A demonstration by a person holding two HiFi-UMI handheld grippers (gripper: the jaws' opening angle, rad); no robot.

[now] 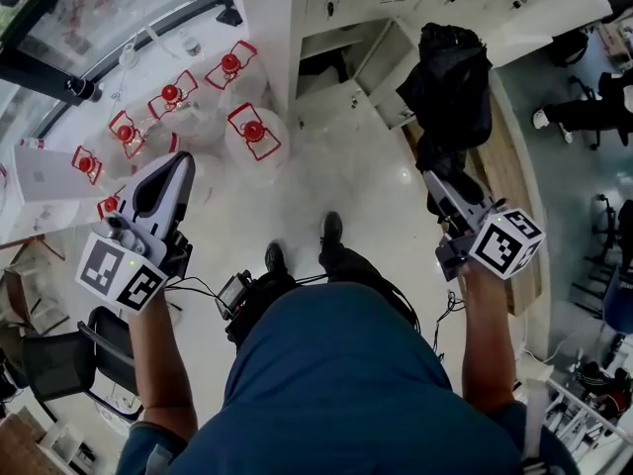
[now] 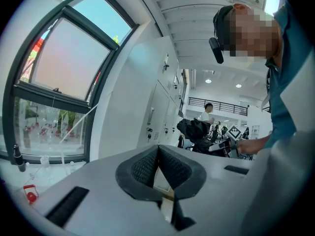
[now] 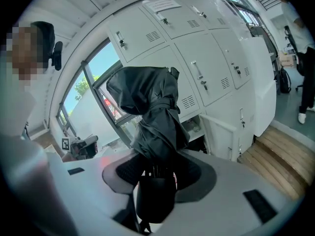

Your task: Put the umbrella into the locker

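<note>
**Umbrella clamped in the right gripper, outside the open locker**

The right gripper (image 3: 156, 167) has its jaws closed around a folded black umbrella (image 3: 153, 107). They grip it low on the shaft, just above the handle (image 3: 155, 200), and stand fairly wide apart because of the bundle between them. The loosely gathered canopy points away from the gripper and up toward the locker bank (image 3: 197, 48), a block of pale grey metal lockers with slotted vents and small latches.

The umbrella is in the air in front of the locker bank, apart from it and not inside any locker. One compartment (image 1: 326, 52) in the bank's bottom row is open, and its door (image 1: 388, 59) is swung outward; the umbrella is near that door. A wooden step (image 1: 514, 176) runs along the foot of the bank on the right gripper's side.

The left gripper (image 2: 158, 154) is fully closed, with its ribbed pads pressed together and nothing between them. It is farther from the locker bank than the right gripper, on the window (image 2: 64, 68) side.

Clear water jugs (image 1: 252, 132) with red handles stand on the glossy floor (image 1: 326, 166) beside the end of the bank, below the window.
</note>
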